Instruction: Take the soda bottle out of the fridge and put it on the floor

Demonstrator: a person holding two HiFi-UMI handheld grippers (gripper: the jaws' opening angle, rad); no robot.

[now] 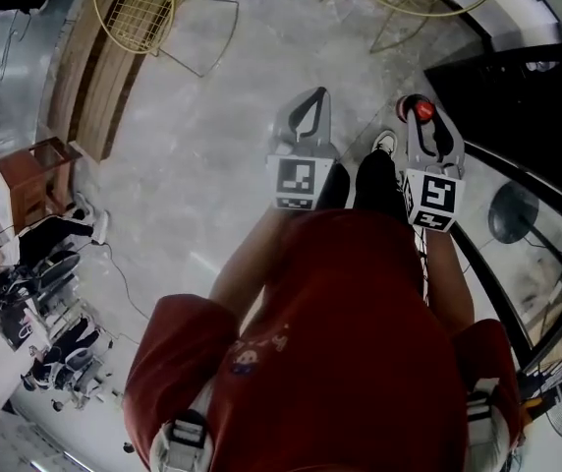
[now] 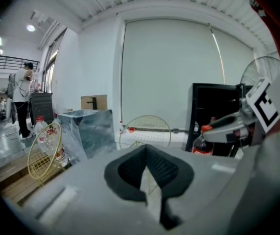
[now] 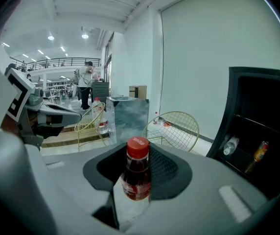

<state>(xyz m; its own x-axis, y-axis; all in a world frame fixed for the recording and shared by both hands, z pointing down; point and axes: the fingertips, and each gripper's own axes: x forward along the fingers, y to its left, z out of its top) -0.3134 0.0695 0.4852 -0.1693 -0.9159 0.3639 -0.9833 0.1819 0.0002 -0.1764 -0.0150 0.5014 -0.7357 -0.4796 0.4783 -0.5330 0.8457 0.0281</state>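
The setting is an open hall with a grey concrete floor (image 1: 212, 165). A black fridge (image 1: 517, 96) stands open at the person's right, and gold wire chairs (image 1: 139, 8) stand well apart on the far side.

**Tool state.** The right gripper (image 1: 428, 126) is clamped on the soda bottle (image 3: 136, 177). Its dark pads press on the body below the red cap (image 3: 138, 147), and the jaws stand partly apart, held at the bottle's width. The left gripper (image 1: 310, 101) has its tips together with nothing between them. It is held just beside the right gripper, on that gripper's left.

**Position of the task item.** The bottle is clear of the fridge and in the air in front of the person. The fridge shelves lie off to the right in the right gripper view.

**Governing relation.** The bottle's long axis runs upright, cap on top and crosswise to the jaws, so the base faces the floor directly below. The base is hidden behind the pads. How far it stands above the floor cannot be told.

**Judgement.** Removal is complete and placement is not yet done. The right hand alone carries the load. The coming move is likely a straight descent with the axis kept upright — bare concrete ahead of the person's shoe (image 1: 384, 144) appears free.
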